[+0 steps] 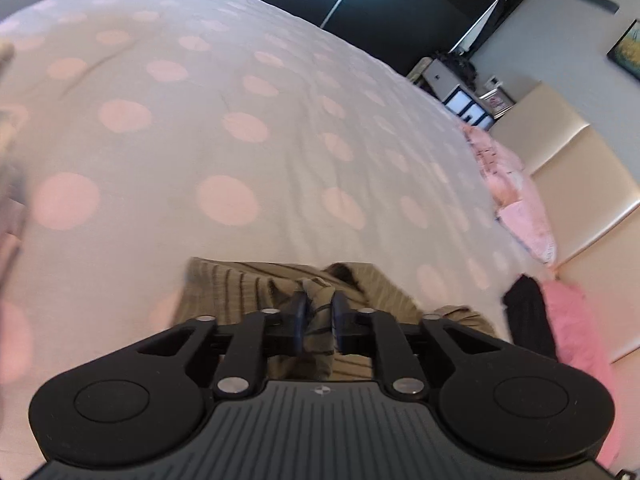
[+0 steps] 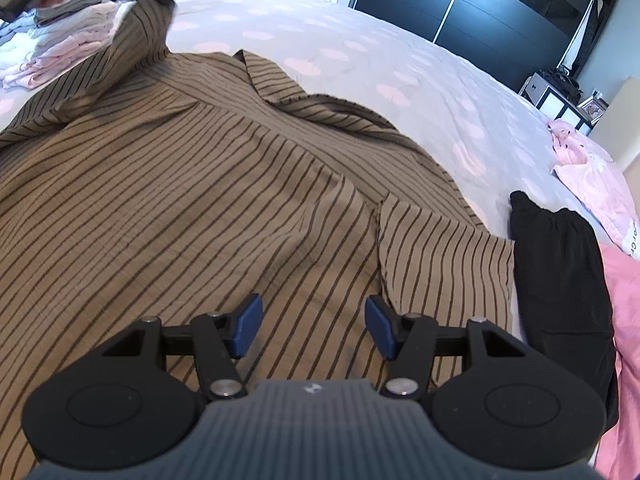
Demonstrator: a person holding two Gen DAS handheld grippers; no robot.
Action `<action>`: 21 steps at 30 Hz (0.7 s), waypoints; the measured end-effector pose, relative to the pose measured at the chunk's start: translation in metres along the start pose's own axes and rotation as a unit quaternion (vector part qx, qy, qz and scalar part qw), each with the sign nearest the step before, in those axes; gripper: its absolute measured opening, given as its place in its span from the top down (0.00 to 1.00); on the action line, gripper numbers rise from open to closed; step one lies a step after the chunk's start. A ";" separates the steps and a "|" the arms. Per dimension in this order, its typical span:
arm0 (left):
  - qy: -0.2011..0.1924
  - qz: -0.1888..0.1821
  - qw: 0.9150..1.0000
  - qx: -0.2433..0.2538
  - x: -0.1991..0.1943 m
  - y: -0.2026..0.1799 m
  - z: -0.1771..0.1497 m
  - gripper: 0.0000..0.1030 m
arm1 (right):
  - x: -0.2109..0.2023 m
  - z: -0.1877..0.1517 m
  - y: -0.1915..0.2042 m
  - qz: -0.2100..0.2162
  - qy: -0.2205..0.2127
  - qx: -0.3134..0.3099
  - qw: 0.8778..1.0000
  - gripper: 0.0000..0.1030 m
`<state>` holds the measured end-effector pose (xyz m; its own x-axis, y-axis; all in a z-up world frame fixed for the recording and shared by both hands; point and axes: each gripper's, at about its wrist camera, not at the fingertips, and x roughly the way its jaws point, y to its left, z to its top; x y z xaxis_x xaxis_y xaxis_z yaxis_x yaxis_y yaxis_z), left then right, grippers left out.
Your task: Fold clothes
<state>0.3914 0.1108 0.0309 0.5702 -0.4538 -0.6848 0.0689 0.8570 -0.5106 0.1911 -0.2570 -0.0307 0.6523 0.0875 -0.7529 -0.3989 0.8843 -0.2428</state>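
Blue-padded fingers (image 2: pixel 249 326) of the right tool (image 2: pixel 314 326) stand nearest the lens, spread wide and empty, poised just above the lower body of the striped shirt (image 2: pixel 192 184); nothing sits between them; the left tool (image 1: pixel 319 314) is clenched on a bunched fold of that same shirt, and the right view shows it at the far left corner, lifting a sleeve or shoulder clear of the bed (image 2: pixel 400 76).

Progress, as judged: early; the shirt lies spread flat, apparently back upward, collar away from the camera, one short sleeve lying out to the right; no completed fold is visible on it; the sides and the final halving remain. A stack of folded pink and white clothes (image 2: pixel 60 56) lies beyond the raised corner, suggesting other items are finished; a black garment (image 2: pixel 560 280) and pink garments (image 2: pixel 596 184) lie at the right edge, seemingly unfolded.

Materials: the shirt is thin woven cloth, olive-brown with narrow dark stripes, soft and creasing readily; the bed cover is pale, smooth, printed with large pink dots, lightly wrinkled; the black garment looks heavier and matte.
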 end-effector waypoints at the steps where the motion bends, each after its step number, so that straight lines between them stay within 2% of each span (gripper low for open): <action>1: -0.001 -0.010 1.000 -0.002 0.003 -0.004 -0.001 0.50 | -0.001 0.001 -0.001 0.000 -0.002 0.000 1.000 0.41; 7: -0.022 -0.009 0.999 0.026 0.002 -0.018 -0.003 0.48 | -0.004 0.000 -0.005 0.001 -0.004 0.003 1.000 0.41; 11: -0.038 0.053 0.995 0.070 0.000 -0.014 -0.008 0.50 | -0.005 0.000 -0.006 0.002 -0.005 0.003 1.000 0.41; 13: -0.043 0.088 0.991 0.091 0.001 -0.009 -0.010 0.56 | -0.006 0.000 -0.006 0.002 -0.006 0.003 1.000 0.41; 21: -0.051 0.129 0.986 0.092 0.027 0.030 -0.021 0.57 | -0.005 0.002 0.000 0.005 0.001 -0.003 1.000 0.41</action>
<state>0.3922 0.1194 -0.0138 0.6674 -0.1960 -0.7185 0.0520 0.9747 -0.2176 0.1894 -0.2565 -0.0255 0.6473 0.0961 -0.7562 -0.4101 0.8801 -0.2391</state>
